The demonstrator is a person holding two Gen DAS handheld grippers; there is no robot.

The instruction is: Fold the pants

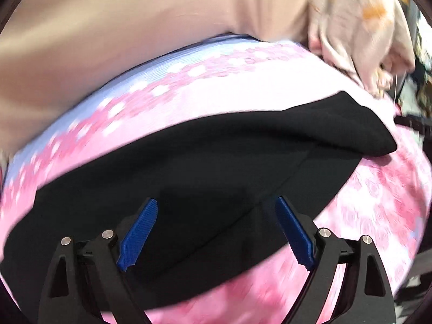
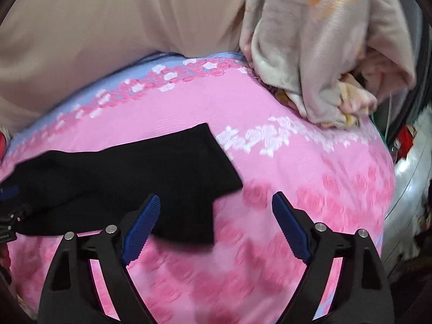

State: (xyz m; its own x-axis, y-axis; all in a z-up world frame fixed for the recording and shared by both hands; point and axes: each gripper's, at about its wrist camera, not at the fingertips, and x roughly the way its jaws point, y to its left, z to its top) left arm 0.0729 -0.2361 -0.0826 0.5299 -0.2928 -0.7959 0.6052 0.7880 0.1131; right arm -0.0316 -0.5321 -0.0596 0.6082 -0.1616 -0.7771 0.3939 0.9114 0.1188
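Observation:
Black pants (image 1: 205, 162) lie folded over on a pink rose-patterned bedspread (image 1: 378, 205). My left gripper (image 1: 216, 202) hovers above their middle, jaws wide apart, blue pads (image 1: 140, 232) clear of the cloth. In the right wrist view one end of the pants (image 2: 129, 178) lies at the left with its corner on the pink bedspread (image 2: 310, 189). My right gripper (image 2: 216, 202) is open over that end's near edge, nothing pinched between its blue pads (image 2: 290, 229). Part of the other gripper (image 2: 10, 216) shows at the left edge.
A crumpled beige blanket with orange patches (image 2: 324, 54) is piled at the bed's far right (image 1: 356, 32). A tan wall or headboard (image 2: 108, 27) rises behind the bed. Clutter and something white (image 2: 410, 178) stand past the bed's right edge.

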